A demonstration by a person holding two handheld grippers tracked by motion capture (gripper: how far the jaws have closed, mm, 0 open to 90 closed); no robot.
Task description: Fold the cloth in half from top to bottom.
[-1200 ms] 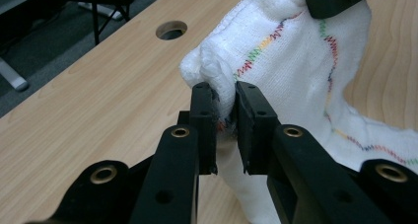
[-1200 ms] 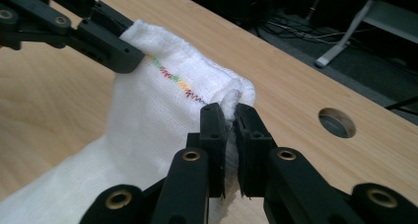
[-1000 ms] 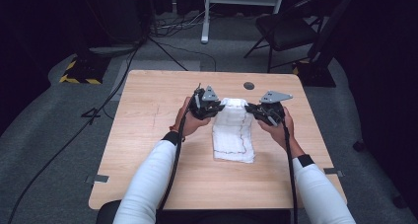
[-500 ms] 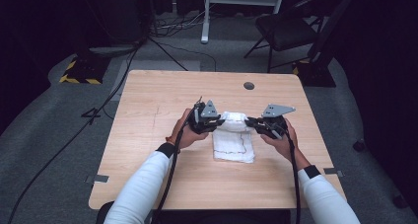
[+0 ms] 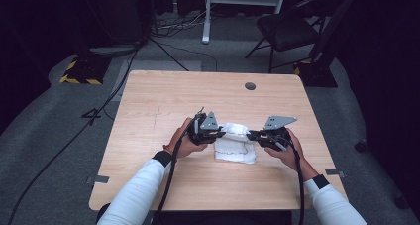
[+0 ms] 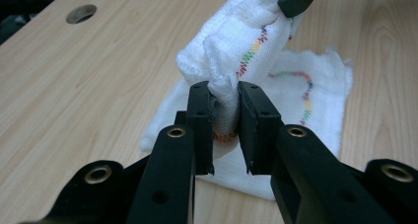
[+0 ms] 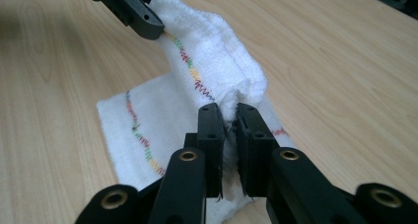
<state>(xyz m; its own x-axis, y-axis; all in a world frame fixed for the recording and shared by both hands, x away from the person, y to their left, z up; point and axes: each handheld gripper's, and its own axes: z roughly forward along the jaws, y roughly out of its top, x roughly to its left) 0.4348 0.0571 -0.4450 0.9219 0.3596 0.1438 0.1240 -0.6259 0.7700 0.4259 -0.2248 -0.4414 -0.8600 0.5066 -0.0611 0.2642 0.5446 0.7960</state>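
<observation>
A white cloth [image 5: 235, 143] with a rainbow-stitched line lies on the wooden table [image 5: 158, 96], its far edge lifted and drawn toward the person. My left gripper [image 5: 217, 134] is shut on the lifted edge's left corner, seen bunched between the jaws in the left gripper view [image 6: 226, 108]. My right gripper [image 5: 251, 135] is shut on the right corner, pinched cloth [image 7: 231, 103] showing in the right gripper view. The lifted cloth [image 6: 246, 31] spans between both grippers above the flat part [image 7: 143, 130]. Each gripper view also shows the other gripper's jaw on the cloth's far corner.
A round cable hole [image 5: 250, 86] sits in the table near its far edge. Beyond the table stand a black chair [image 5: 292, 31] and a white stand [image 5: 242, 2] on grey carpet. Cables trail on the floor at the left [image 5: 99, 111].
Both grippers have moved toward the person, carrying the cloth's far edge over the flat part. The visible flat cloth has grown shorter.
</observation>
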